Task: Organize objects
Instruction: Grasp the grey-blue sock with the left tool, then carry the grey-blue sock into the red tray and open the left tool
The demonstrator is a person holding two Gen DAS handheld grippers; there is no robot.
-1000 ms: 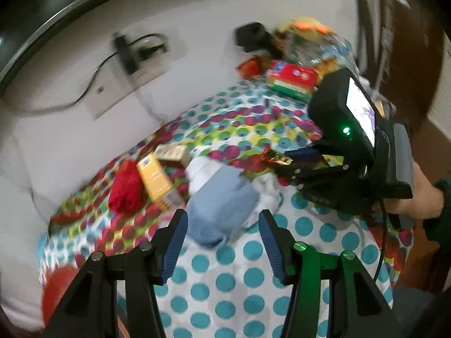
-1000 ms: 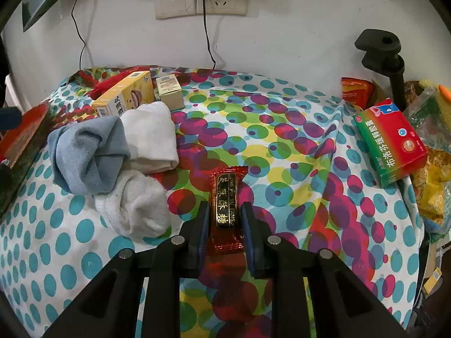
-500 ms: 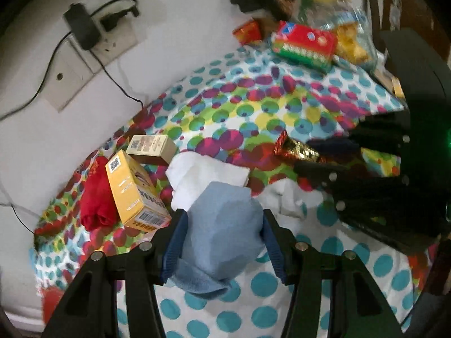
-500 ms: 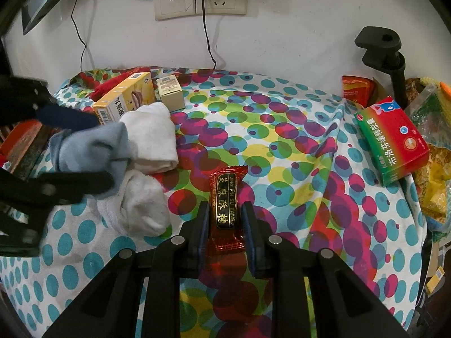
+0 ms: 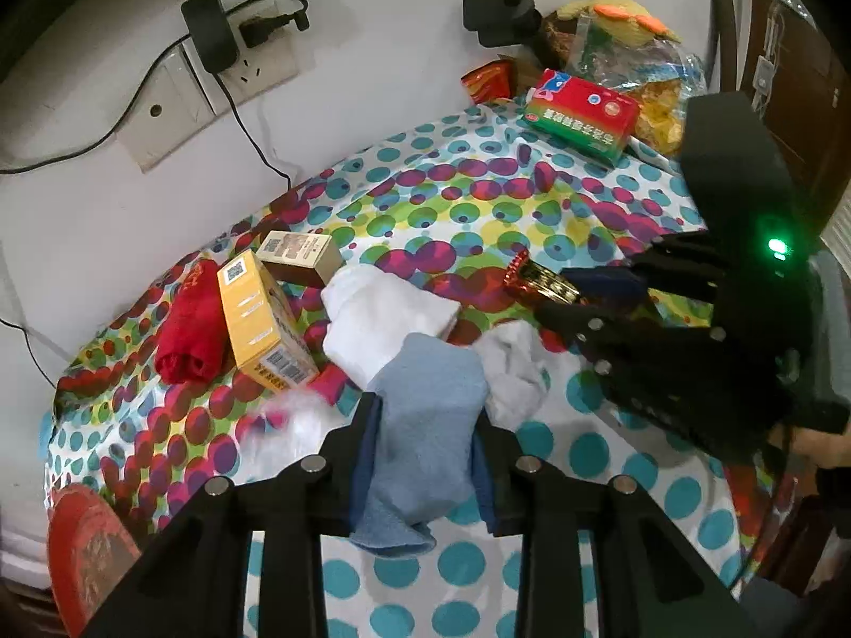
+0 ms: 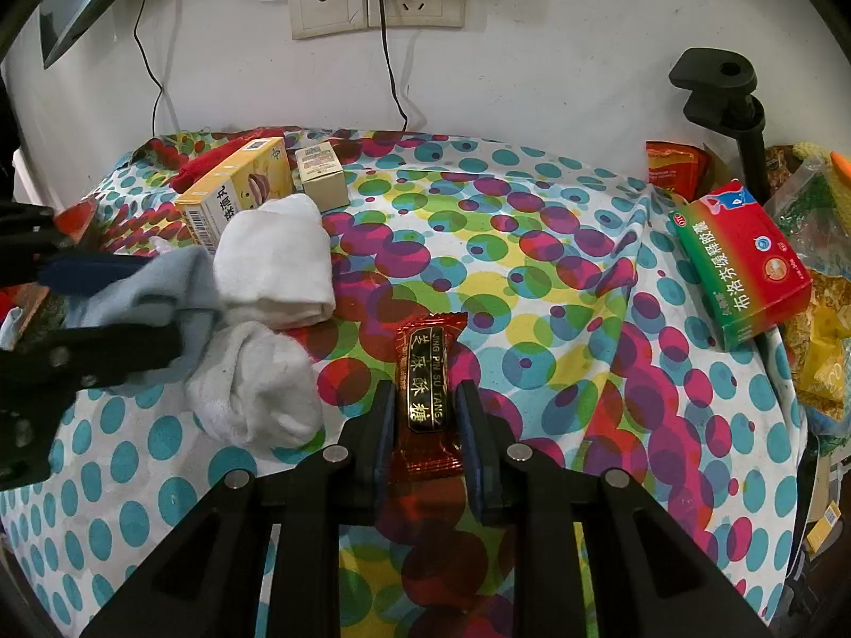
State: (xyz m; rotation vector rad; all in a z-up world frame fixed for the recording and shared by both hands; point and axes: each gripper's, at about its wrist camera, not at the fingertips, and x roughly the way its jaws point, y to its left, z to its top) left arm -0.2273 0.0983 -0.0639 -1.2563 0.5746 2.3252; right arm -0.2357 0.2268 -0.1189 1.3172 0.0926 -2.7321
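Note:
My left gripper (image 5: 425,409) has its jaws closing on a light blue sock (image 5: 428,372); both pads press its sides, and its loose end hangs below them. The right wrist view shows this gripper (image 6: 159,303) at the left edge, holding the blue sock (image 6: 175,287). My right gripper (image 6: 425,399) is shut on a red candy packet (image 6: 428,361) that rests on the dotted tablecloth (image 6: 532,244). A folded white sock (image 5: 383,319) and a crumpled white sock (image 5: 516,367) lie touching the blue one.
A yellow box (image 5: 255,319), a small beige box (image 5: 300,255) and a red cloth (image 5: 189,324) lie near the wall. A red-and-green box (image 6: 744,260), snack bags (image 6: 819,319) and a black clamp (image 6: 718,85) crowd the right end. A red object (image 5: 85,542) sits at the near left.
My left gripper came down over the blue sock and shut its jaws on it. The right gripper kept still on the candy packet.

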